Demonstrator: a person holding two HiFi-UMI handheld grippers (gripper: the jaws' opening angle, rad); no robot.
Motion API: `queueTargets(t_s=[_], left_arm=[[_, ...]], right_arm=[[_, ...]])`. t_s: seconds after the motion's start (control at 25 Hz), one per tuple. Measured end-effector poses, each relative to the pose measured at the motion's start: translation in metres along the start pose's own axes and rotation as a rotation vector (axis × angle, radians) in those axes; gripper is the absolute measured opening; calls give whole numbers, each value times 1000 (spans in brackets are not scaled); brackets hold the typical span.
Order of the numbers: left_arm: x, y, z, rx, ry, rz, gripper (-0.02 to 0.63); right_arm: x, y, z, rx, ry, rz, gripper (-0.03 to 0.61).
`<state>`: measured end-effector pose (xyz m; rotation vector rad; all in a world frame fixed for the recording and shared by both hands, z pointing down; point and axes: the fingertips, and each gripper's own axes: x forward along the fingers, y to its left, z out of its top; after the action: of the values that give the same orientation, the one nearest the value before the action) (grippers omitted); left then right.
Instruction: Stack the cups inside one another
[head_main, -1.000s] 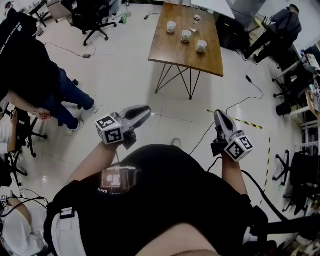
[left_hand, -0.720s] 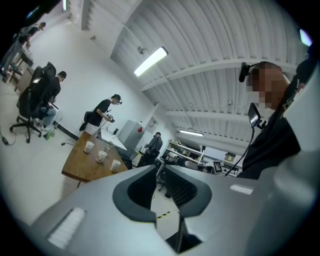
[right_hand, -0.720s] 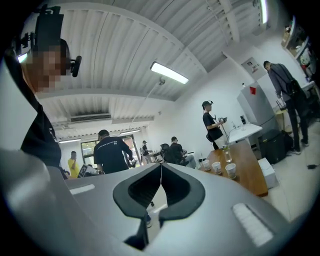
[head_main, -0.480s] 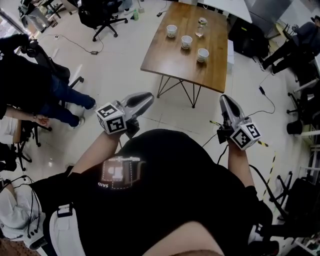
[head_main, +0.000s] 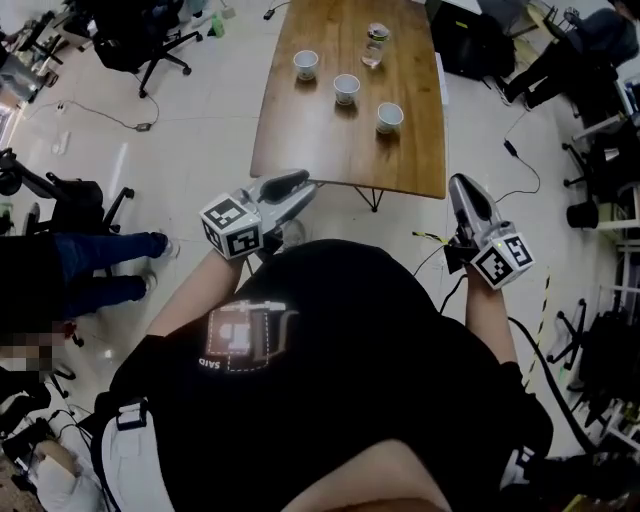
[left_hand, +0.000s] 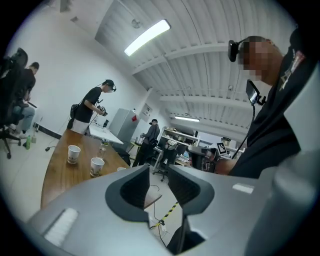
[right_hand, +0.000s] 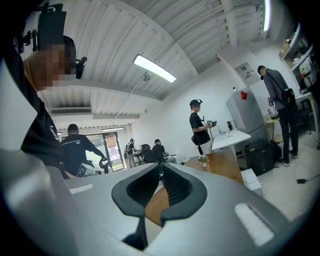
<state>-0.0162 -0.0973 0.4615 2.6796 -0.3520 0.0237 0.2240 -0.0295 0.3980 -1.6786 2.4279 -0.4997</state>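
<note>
Fingers on the left gripper (head_main: 299, 183) have just been opening and stand parted, empty; the right gripper (head_main: 463, 184) has just opened a crack too, nothing held. Three paper cups (head_main: 346, 87) stand upright, apart, on the wooden worktop (head_main: 300, 140) well ahead. They look light and crushable: pinch one rim wall gently.

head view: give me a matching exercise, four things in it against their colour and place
1 cups
2 bottle
3 table
4 office chair

a black, on the floor at upper left
b white, three apart in a slanting row
c brown wood, under the cups
d clear, on the table beyond the cups

Pairs: 1-b, 2-d, 3-c, 4-a
</note>
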Motion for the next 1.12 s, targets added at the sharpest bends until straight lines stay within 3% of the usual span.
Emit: queueTargets(t_s=[0.28,0.52,0.68,0.96,1.12], left_arm=[[62,106,21,42,172,-155,150],[112,120,-1,42,256,-195,165],[143,120,-4,46,277,-133,165],[174,127,-8,-48,237,53,164],[195,130,-10,-87,223,98,164]], right_arm=[[86,-38,37,5,-54,-152,44],[108,-82,11,32,49,-172,48],[125,-127,10,49,88,-99,49],[143,-188,-11,51,189,38,51],[145,-204,-26,51,237,71,51]])
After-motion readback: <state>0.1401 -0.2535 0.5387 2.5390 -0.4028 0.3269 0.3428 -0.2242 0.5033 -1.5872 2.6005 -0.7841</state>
